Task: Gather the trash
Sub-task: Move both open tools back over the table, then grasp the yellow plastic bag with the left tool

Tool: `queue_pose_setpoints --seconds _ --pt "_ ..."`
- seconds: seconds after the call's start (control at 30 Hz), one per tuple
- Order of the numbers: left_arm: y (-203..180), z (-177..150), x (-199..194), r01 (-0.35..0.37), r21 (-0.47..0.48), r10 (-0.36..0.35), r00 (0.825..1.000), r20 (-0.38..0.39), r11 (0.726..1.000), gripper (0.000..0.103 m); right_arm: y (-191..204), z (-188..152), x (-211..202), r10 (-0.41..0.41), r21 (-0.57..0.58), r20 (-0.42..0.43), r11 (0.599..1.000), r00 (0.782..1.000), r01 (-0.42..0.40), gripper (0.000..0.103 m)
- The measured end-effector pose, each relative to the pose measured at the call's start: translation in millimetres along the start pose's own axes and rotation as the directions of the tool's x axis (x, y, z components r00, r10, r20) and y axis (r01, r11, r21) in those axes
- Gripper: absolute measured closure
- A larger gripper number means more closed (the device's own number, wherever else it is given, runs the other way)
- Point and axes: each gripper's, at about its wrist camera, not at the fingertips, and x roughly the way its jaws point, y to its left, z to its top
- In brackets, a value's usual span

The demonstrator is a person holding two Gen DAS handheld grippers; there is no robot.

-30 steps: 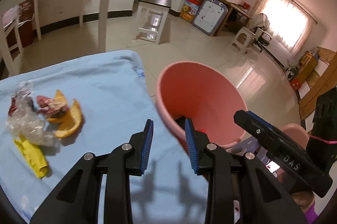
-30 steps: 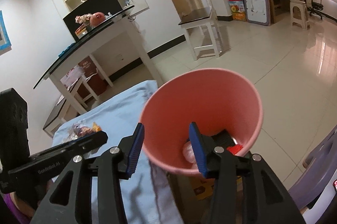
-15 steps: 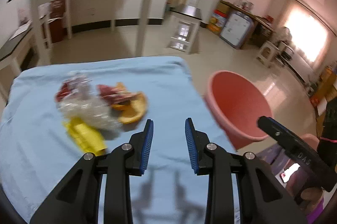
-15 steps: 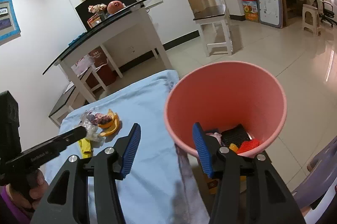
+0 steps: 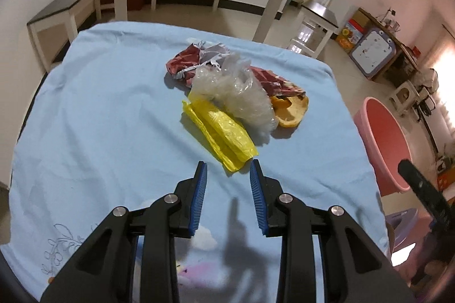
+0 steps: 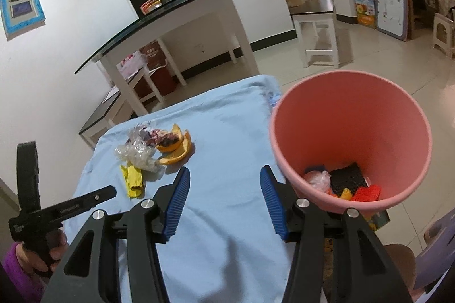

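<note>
Left hand-held gripper (image 5: 229, 170) is spread apart and carrying nothing, its blue fingertips (image 5: 200, 180) hovering just short of the near end of the yellow plastic bag (image 5: 220, 133). That bag lies on the light blue cloth (image 5: 99, 118) covering the desk, and it anchors the whole trash pile. Touching the yellow bag on its far side is a crumpled clear plastic bag (image 5: 241, 92). Beyond that sits a torn red wrapper (image 5: 187, 62), and to the right of the yellow bag, just past the clear plastic, an orange peel (image 5: 291, 111).

Right hand-held gripper (image 6: 224, 183) is also released, jaws wide, nothing between them, well apart from the yellow bag and hanging above bare cloth. Off the desk edge, far right of the yellow bag, stands the pink bin (image 6: 352, 140), with red, black and orange scraps on its bottom.
</note>
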Motion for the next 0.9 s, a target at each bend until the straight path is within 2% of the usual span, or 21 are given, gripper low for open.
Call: queue_pose_setpoints --seconds 0.13,0.43,0.6,0.7,0.73,0.77,0.8,0.9 --pt "-7 12 15 -0.001 -0.033 0.000 1.000 -0.016 0.999 0.072 0 -4 5 0.006 0.000 -0.017 1.000 1.000 -0.006 0.052" --pt "-3 20 50 -0.140 -0.085 0.134 0.988 -0.071 0.986 0.072 -4 -5 10 0.009 0.007 -0.029 1.000 1.000 -0.009 0.052" --pt "1 19 49 -0.123 -0.089 0.118 0.991 -0.063 0.988 0.070 -1 -5 17 0.016 0.001 -0.046 1.000 0.999 -0.016 0.052" --pt "-1 16 46 -0.098 -0.064 0.097 0.995 -0.024 0.993 0.070 4 -6 21 0.021 -0.007 -0.054 1.000 0.998 -0.022 0.052" --pt "-1 15 46 -0.092 -0.050 0.091 0.996 -0.019 0.994 0.071 6 -6 23 0.024 -0.014 -0.057 1.000 0.998 -0.025 0.052" --pt "-2 14 45 -0.086 -0.045 0.085 0.996 -0.016 0.995 0.079 9 -6 23 0.026 -0.021 -0.060 0.999 0.998 -0.027 0.052" --pt "-1 13 45 -0.081 -0.040 0.080 0.997 -0.015 0.996 0.083 11 -6 25 0.027 -0.028 -0.062 0.999 0.998 -0.029 0.052" --pt "1 10 39 -0.071 -0.041 0.071 0.997 -0.012 0.997 0.090 18 -6 28 0.037 -0.042 -0.071 0.998 0.997 -0.040 0.052"
